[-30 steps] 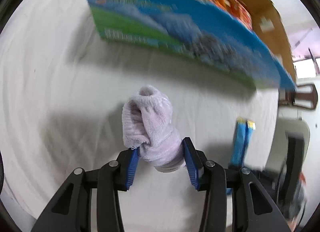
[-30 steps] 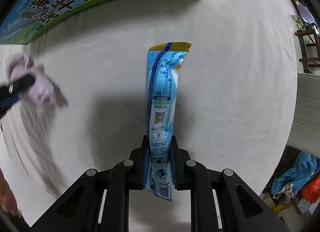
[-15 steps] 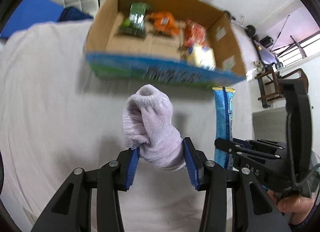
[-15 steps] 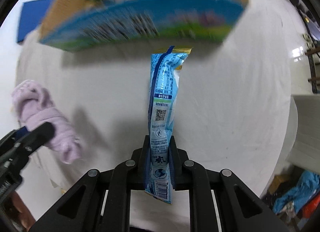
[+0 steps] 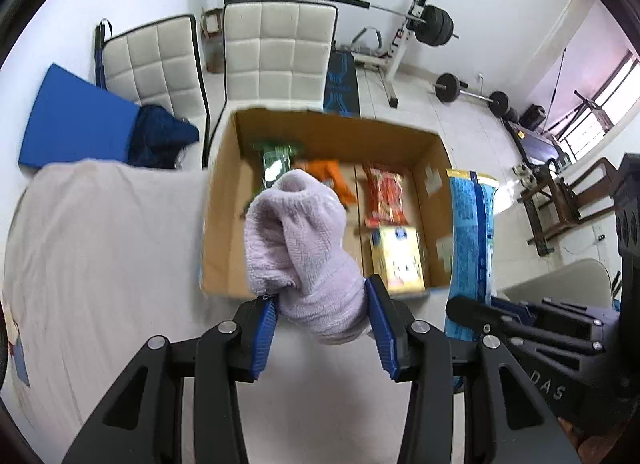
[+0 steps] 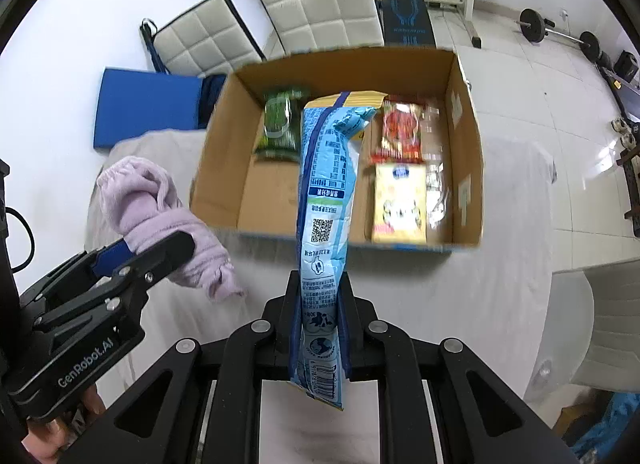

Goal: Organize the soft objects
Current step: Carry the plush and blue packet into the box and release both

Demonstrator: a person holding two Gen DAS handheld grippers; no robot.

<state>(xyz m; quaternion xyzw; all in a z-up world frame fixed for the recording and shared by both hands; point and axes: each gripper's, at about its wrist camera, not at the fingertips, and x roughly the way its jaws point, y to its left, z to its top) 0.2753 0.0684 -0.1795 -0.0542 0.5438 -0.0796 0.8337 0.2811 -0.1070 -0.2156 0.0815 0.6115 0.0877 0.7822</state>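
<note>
Both grippers are now hovering just short of the cardboard box (image 6: pixel 464 167), which a second ago was only a blurred wall looming overhead. The left gripper (image 5: pixel 322 334) is clamping the lilac sock (image 5: pixel 304 248); the right gripper (image 6: pixel 318 306) is pinching the blue snack packet (image 6: pixel 326 199) (upright, over the box's near edge). Dropping both in looks imminent.
</note>
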